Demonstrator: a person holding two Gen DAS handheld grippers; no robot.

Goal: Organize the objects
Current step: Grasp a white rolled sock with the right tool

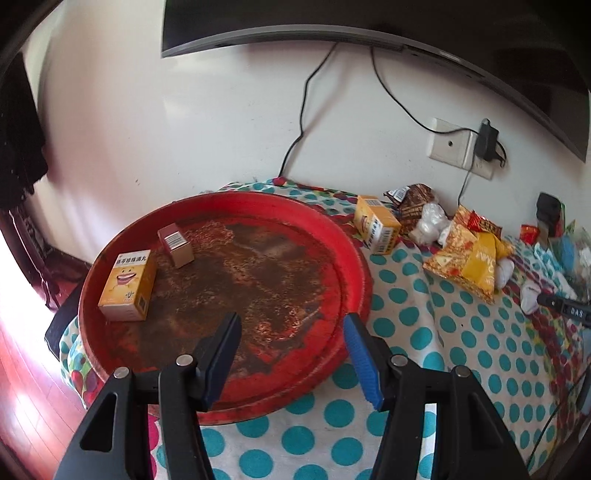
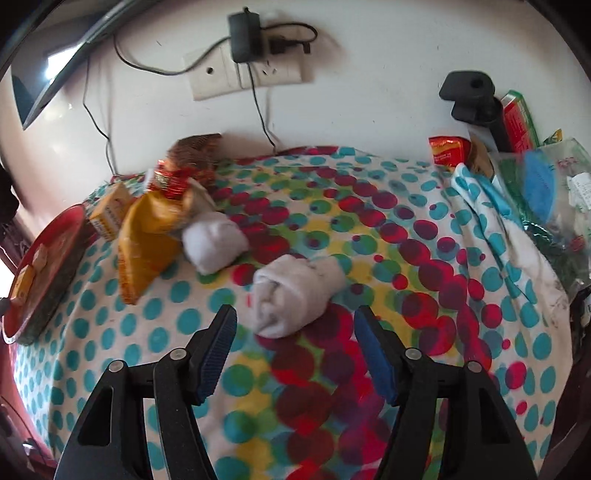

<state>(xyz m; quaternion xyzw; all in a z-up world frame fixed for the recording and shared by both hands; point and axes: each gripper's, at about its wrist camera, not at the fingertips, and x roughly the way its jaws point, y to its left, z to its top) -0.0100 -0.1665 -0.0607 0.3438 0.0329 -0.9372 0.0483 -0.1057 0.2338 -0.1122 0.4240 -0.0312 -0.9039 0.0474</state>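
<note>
A worn red round tray [image 1: 354,266] lies on the polka-dot cloth. On it stand a yellow medicine box [image 1: 127,286] and a small brown box [image 1: 176,245]. My left gripper [image 1: 291,321] is open and empty above the tray's near side. Another yellow box [image 1: 376,224] lies just right of the tray, also in the right wrist view [image 2: 109,214]. My right gripper [image 2: 295,314] is open and empty, just short of a rolled white sock [image 2: 291,291]. A second rolled sock [image 2: 214,240] lies beside a yellow snack bag [image 2: 147,240].
Snack bags [image 1: 467,262] and white socks [image 1: 430,221] are piled near the wall. A wall socket with a black charger [image 2: 245,35] and cables is behind. Plastic bags [image 2: 546,184] and a black stand [image 2: 472,99] crowd the right edge. A screen [image 1: 369,22] hangs above.
</note>
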